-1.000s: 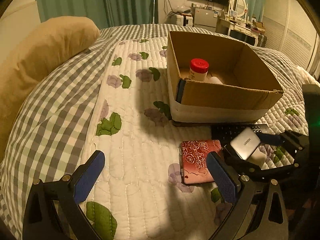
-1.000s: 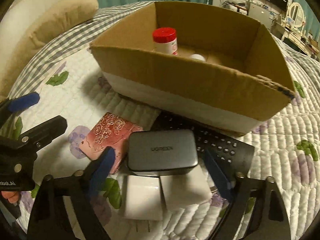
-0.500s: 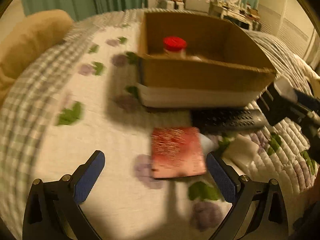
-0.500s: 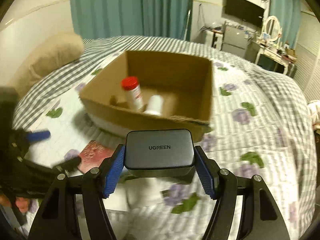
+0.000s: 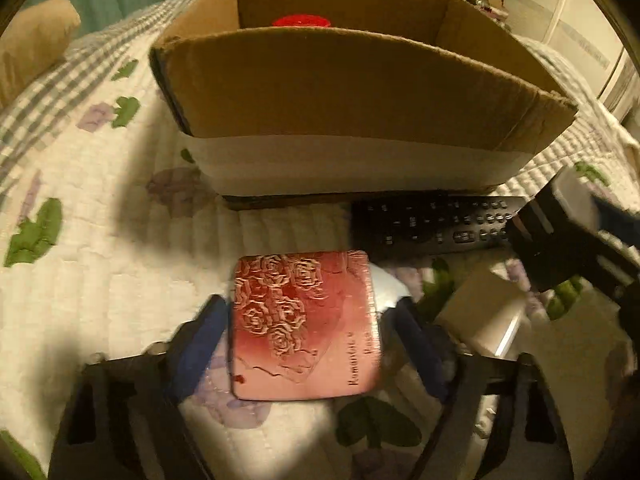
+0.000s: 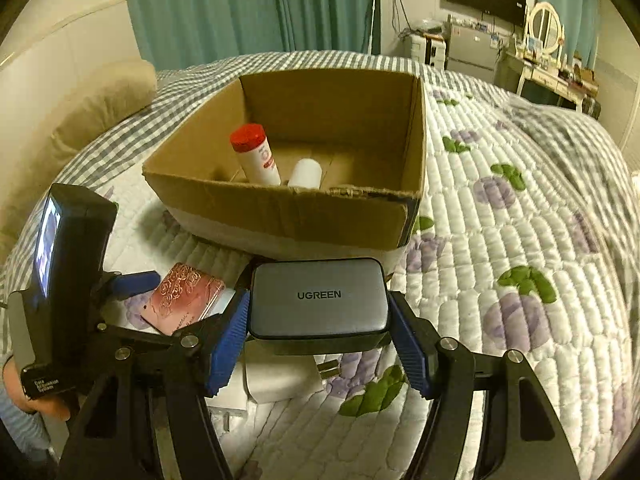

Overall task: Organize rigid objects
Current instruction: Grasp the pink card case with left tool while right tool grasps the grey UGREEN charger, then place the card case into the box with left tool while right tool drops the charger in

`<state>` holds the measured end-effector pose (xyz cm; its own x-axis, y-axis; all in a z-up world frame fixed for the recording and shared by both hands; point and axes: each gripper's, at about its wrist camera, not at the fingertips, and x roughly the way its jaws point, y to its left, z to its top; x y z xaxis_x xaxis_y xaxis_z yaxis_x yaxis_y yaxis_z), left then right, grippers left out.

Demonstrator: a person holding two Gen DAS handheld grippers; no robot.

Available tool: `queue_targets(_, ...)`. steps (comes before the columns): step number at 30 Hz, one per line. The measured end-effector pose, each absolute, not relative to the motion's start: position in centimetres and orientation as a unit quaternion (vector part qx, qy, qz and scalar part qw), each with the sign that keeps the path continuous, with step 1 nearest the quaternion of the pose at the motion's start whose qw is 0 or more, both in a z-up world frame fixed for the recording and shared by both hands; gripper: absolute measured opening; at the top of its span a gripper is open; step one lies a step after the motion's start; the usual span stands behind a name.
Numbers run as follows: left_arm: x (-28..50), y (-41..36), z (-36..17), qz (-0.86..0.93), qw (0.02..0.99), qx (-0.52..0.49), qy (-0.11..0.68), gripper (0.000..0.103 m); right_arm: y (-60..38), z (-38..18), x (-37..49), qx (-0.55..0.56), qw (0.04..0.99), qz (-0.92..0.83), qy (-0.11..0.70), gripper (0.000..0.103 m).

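- Right tongs (image 6: 319,320), lower centre, clamp the grey UGREEN charger (image 6: 319,298), held before the cardboard box (image 6: 280,210).
- Left tongs (image 5: 308,340), lower centre, straddle the pink rose tin (image 5: 304,326) on the bed (image 5: 92,280); contact unclear, so grip uncertain.

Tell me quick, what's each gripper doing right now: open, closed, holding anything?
Left gripper: closing around the pink rose tin; blurred, grip cannot be told.
Right gripper: shut on the grey UGREEN charger, lifted off the quilt.
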<state>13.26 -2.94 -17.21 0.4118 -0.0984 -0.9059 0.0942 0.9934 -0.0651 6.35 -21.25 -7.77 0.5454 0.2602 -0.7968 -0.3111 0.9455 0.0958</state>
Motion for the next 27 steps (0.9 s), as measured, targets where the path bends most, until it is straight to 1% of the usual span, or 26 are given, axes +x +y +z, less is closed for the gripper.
queue_targets(1, 13.3, -2.8, -17.2, -0.066, 0.839, -0.014, 0.540, 0.070, -21.2, -7.9, 6.3, -0.029, 0.878, 0.163, 0.449, 0.067)
queue_targets(9, 12.3, -3.1, -16.5, -0.067, 0.847, -0.015, 0.527, 0.069, -21.0, -7.7, 5.9, -0.035, 0.882, 0.165, 0.440, 0.067)
queue_targets(14, 10.8, -2.6, -13.8, -0.056, 0.866, -0.016, 0.497, 0.069, -21.0, -6.5, 5.3, -0.037, 0.891, 0.166, 0.421, 0.067)
queue_targets(18, 9.0, -2.7, -10.8, -0.054, 0.883, -0.008, 0.467, 0.069, -20.6, -4.7, 4.6, -0.048, 0.899, 0.167, 0.403, 0.067)
queue_targets(24, 7.2, -2.1, -6.2, -0.061, 0.905, -0.009, 0.420, 0.067, -19.9, -0.2, 3.9, -0.067, 0.912, 0.172, 0.365, 0.067)
queue_targets(27, 7.6, -1.7, -4.6, -0.063, 0.912, -0.006, 0.405, 0.067, -19.7, 2.1, 4.1, -0.065, 0.920, 0.174, 0.346, 0.067)
